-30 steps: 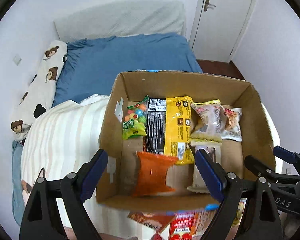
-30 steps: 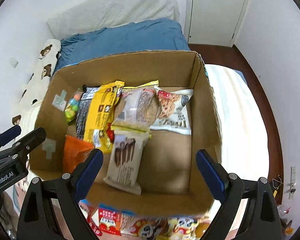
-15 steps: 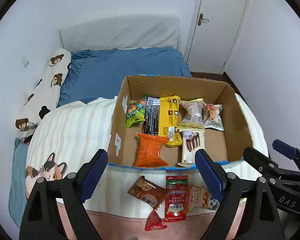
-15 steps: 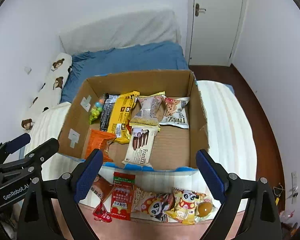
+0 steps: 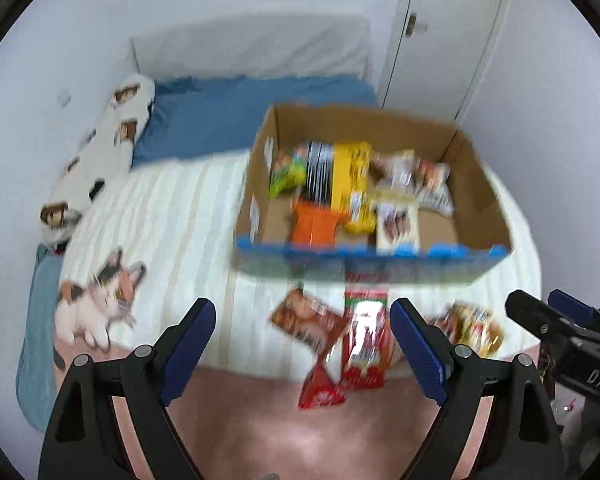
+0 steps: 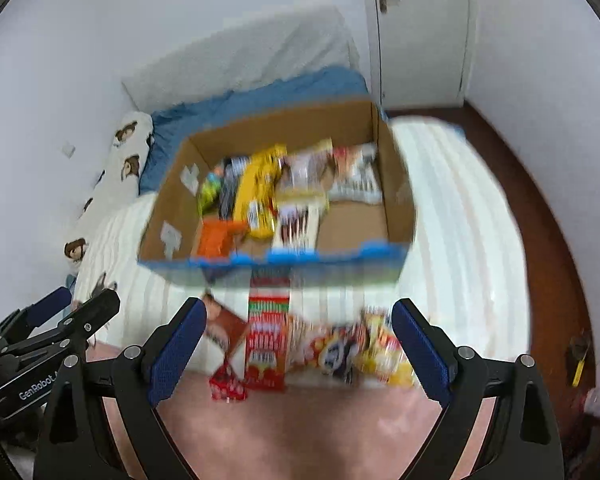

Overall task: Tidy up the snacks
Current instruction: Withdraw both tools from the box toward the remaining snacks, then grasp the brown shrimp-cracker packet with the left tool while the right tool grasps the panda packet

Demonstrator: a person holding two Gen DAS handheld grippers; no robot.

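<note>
Left wrist view: left gripper spread wide, nothing btwn pads; loose snack packets lie on striped blanket just beyond the tips, w/ cardboard box of snacks farther back. Right wrist view: right gripper also spread, empty; loose snack packets sit btwn and just ahead of its fingers, cardboard box behind them; both views blurred.

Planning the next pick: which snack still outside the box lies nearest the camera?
The small red triangular packet, on the pink blanket edge in front of the tall red packet; the brown packet and yellow packet lie farther back.
</note>
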